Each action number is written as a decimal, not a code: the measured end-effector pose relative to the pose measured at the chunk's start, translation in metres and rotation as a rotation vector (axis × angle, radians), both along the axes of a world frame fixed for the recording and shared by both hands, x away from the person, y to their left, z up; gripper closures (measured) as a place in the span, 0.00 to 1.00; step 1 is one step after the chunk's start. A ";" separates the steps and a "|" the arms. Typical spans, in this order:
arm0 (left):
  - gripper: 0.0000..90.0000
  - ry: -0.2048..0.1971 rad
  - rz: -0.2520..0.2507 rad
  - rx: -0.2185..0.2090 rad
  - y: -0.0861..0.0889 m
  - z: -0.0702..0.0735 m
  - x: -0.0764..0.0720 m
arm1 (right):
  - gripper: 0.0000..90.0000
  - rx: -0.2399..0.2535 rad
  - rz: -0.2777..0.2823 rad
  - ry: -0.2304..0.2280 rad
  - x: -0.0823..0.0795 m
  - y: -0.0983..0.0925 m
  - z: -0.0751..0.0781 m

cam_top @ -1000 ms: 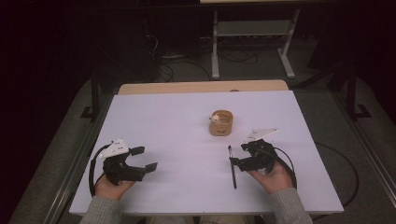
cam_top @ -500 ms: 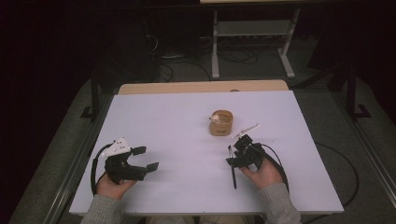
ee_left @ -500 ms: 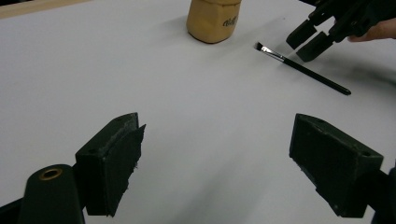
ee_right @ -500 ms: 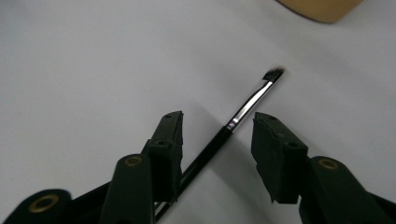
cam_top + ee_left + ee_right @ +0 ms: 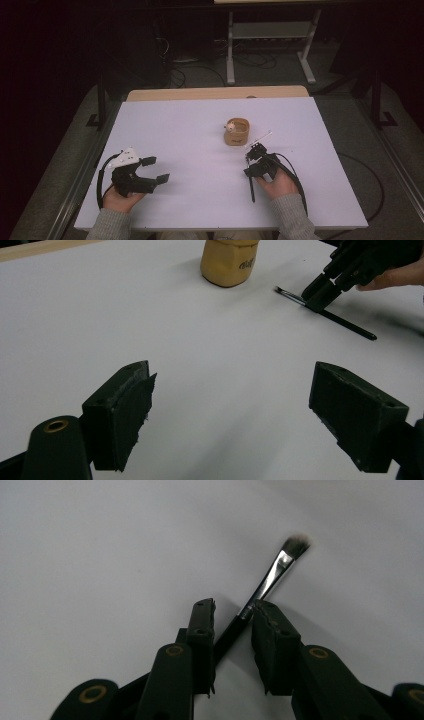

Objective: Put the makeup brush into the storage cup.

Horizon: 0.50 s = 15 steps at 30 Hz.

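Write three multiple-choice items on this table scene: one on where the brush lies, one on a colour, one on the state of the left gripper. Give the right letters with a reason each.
1. Where does the brush lie?
A. Inside the tan cup
B. Flat on the white table, between the jaws of the right gripper
C. Under the left gripper

2. What colour is the cup near the middle of the table?
A. Tan
B. Blue
C. Green

3. How do the jaws of the left gripper stand?
A. Shut on the brush
B. Shut on the cup
C. Wide apart, with bare table between them

Answers:
1 B: the right gripper view shows the handle running between the jaws of the right gripper, which have just been closing around it.
2 A: the high view and the left gripper view show it tan.
3 C: the left gripper view shows nothing between them.
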State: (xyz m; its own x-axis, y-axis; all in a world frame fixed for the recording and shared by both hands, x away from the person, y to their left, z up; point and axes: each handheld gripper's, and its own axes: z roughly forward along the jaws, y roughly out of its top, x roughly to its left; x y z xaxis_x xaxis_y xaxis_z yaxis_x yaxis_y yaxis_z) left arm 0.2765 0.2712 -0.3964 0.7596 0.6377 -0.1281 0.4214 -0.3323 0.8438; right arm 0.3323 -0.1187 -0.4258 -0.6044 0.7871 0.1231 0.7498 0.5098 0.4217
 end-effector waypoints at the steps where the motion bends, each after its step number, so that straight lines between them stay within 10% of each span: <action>1: 0.18 0.000 0.000 0.000 0.000 0.000 0.000 | 0.80 -0.008 0.005 0.000 0.000 0.002 0.000; 15: 0.19 -0.003 -0.007 0.004 -0.002 0.001 0.000 | 0.92 -0.090 0.028 -0.036 -0.004 0.015 0.000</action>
State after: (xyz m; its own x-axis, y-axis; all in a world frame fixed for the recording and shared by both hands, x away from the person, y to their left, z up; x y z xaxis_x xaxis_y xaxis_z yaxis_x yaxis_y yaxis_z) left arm 0.2760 0.2694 -0.3956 0.7641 0.6331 -0.1235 0.4167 -0.3383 0.8438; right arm 0.3285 -0.1035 -0.4257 -0.6289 0.7769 0.0301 0.7200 0.5674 0.3996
